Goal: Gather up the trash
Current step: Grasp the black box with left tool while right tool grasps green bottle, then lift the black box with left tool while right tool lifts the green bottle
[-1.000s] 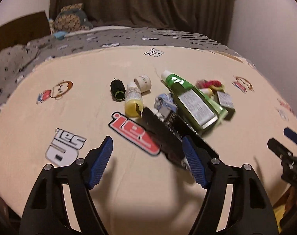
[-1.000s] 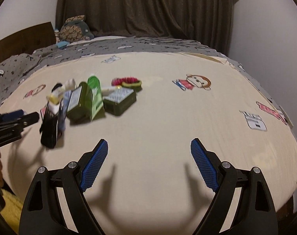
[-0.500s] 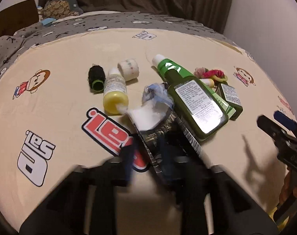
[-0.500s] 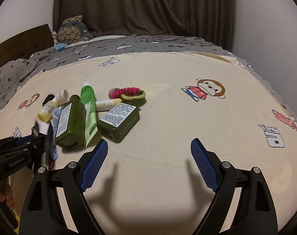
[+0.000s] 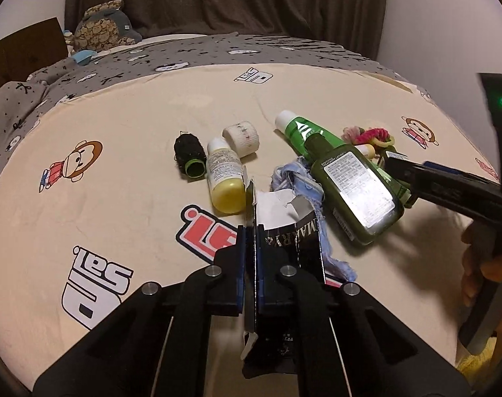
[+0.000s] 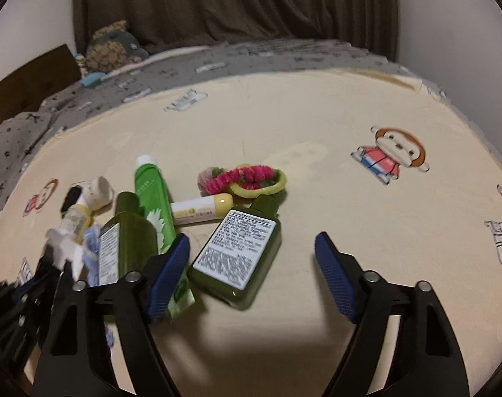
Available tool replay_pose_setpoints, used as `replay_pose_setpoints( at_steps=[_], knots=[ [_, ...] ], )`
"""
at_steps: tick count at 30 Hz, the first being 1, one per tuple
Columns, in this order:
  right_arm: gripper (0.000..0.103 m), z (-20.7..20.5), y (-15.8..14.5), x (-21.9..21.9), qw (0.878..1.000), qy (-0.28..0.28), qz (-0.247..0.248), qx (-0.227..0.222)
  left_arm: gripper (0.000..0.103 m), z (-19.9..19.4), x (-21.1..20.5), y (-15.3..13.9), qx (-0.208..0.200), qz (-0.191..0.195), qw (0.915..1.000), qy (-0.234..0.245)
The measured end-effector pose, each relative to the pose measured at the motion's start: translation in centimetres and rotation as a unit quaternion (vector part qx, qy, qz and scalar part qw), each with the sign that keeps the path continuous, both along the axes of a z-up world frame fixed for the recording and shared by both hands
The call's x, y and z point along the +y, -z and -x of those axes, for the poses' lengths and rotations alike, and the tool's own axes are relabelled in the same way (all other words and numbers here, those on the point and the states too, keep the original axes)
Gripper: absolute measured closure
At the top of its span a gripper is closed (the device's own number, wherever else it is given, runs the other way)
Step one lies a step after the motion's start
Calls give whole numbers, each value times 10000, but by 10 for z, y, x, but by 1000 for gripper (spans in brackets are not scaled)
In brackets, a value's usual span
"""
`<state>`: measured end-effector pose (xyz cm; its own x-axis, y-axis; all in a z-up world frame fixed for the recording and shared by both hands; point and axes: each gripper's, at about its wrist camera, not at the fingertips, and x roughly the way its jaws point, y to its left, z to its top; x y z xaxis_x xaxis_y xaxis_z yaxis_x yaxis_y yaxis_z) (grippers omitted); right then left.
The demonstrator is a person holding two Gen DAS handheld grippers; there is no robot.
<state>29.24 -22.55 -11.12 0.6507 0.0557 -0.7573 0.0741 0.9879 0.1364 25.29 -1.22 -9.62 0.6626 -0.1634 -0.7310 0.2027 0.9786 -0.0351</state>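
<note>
The left gripper (image 5: 250, 261) clamps the light, thin black carton (image 5: 285, 231) by its edge; it probably crushes easily. The right gripper (image 6: 251, 264) is closing, nothing pressed.

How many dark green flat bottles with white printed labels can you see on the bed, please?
2. One dark green bottle lies between the right gripper's closing fingers, unpinched. The other bottle lies left of it, beside the bright green tube. More could hide under the pile.

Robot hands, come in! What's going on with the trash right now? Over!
Left gripper shut on black carton. Right gripper empty, jaws closing over green bottle. Blue rag tangled beside carton.
</note>
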Motion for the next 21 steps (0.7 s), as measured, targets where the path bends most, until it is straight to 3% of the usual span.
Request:
replay_pose_setpoints(
  at_steps=[8,21],
  knots=[
    [46,-13,10,2,9995,-41,-88,286,99,8,4,-6,-40,77,9999,112],
    [56,63,-2,-14,9986,-461,123,206,99,57,11,-17,-49,131,9998,172]
  ],
)
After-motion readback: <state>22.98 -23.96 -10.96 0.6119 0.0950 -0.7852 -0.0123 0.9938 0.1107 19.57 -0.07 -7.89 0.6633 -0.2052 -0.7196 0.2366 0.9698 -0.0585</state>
